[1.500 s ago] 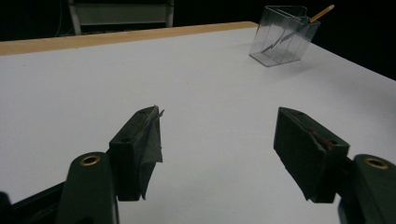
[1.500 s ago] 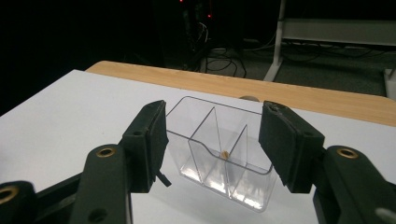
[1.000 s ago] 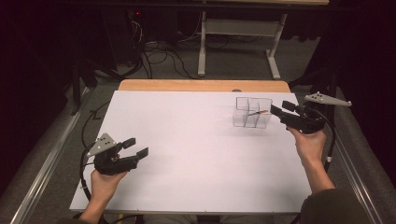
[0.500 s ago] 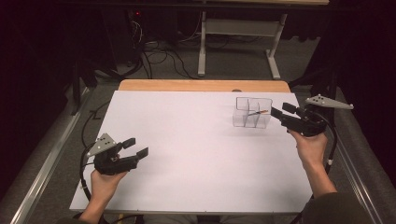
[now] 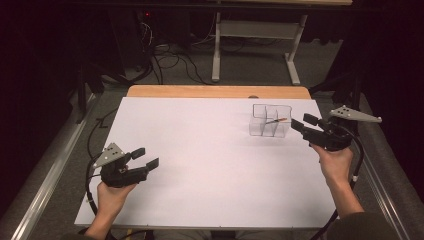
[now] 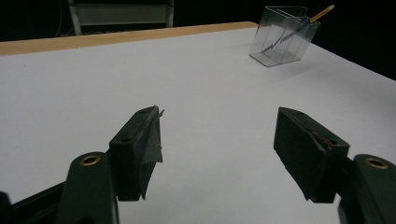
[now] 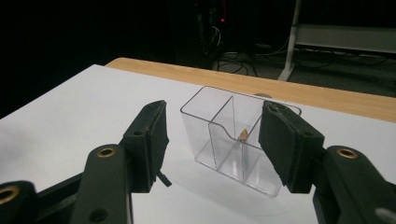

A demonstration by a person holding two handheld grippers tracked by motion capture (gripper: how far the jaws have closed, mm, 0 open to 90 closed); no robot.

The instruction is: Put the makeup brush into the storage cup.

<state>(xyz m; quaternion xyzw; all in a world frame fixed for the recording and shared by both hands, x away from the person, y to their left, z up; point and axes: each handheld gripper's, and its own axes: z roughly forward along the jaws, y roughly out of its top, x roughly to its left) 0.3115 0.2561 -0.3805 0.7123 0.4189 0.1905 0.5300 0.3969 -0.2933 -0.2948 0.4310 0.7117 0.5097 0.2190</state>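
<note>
Clear container: a transparent box (image 5: 270,121) with inner partitions stands upright on the white table top, directly ahead of the right gripper's jaws and just beyond their tips; seen from the right gripper view (image 7: 236,137) it sits framed between the two jaws without touching either.
Stick: a thin wooden stick (image 5: 276,120) leans inside the container, its tip poking over the rim on the side toward the right gripper; from the left gripper view (image 6: 322,13) the tip rises above the far wall of the box (image 6: 283,35).
Right gripper: (image 5: 300,123) held in the person's right hand (image 5: 336,162), jaws spread wide with nothing between the pads, pointing at the container from just beside it.
Left gripper: (image 5: 145,157) held in the person's left hand (image 5: 112,196), well apart from the container, which lies far ahead and to the right of its jaws; jaws spread wide and empty, hovering low over bare table. A torn flap of pad material hangs from its left jaw in the left gripper view.
Table: a white surface (image 5: 210,165) with a wooden strip (image 5: 215,91) along the far edge.
Beyond the table: grey floor with dark cables (image 5: 175,60) and a white metal frame (image 5: 255,35).
</note>
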